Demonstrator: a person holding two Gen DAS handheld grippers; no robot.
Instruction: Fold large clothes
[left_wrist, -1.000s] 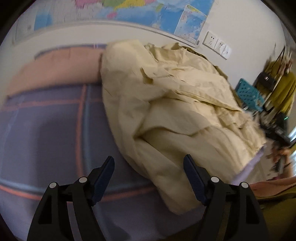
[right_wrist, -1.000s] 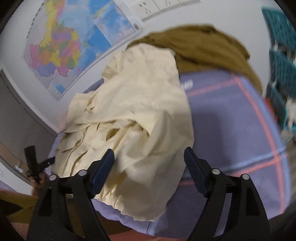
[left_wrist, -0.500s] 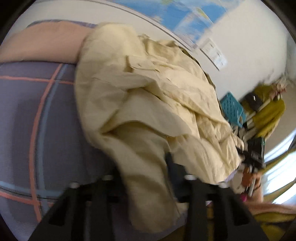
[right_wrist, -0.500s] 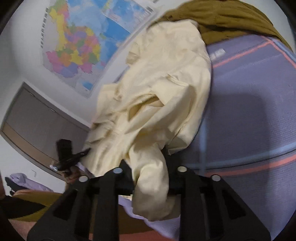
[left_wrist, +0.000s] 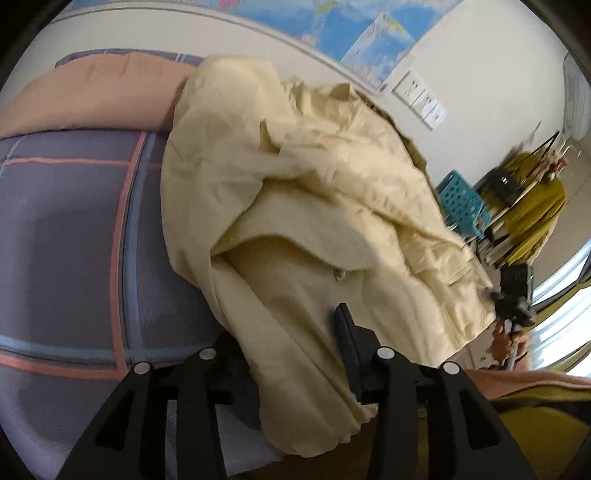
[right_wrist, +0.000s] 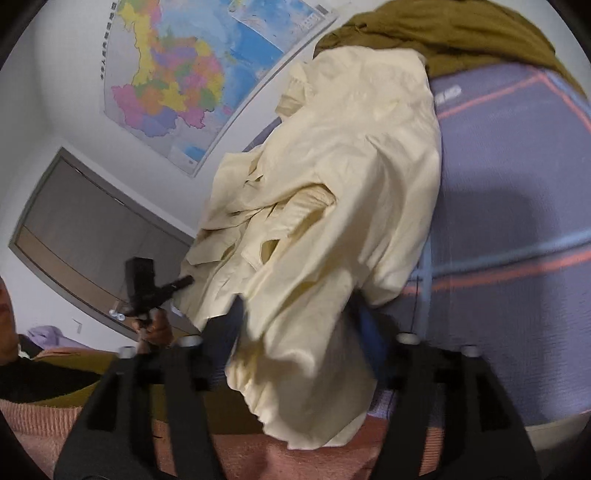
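Cream jacket (left_wrist: 295, 206) lies on checked purple bedspread (left_wrist: 74, 240) below wall map (right_wrist: 173, 74).

cream garment (left_wrist: 314, 206) hiding left gripper's left fingers, map (right_wrist: 177, 74) cropped

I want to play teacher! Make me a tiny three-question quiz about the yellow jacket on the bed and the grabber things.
1. True or false: the cream jacket lies on a plaid bedspread.
2. What hangs on the wall behind the bed? A) a clock B) a map C) a mirror
3. Fill in: the cloth heaped at the far end of the bed, behind the jacket, is ____ in colour.

Key: 1 true. 2 B. 3 olive-brown.
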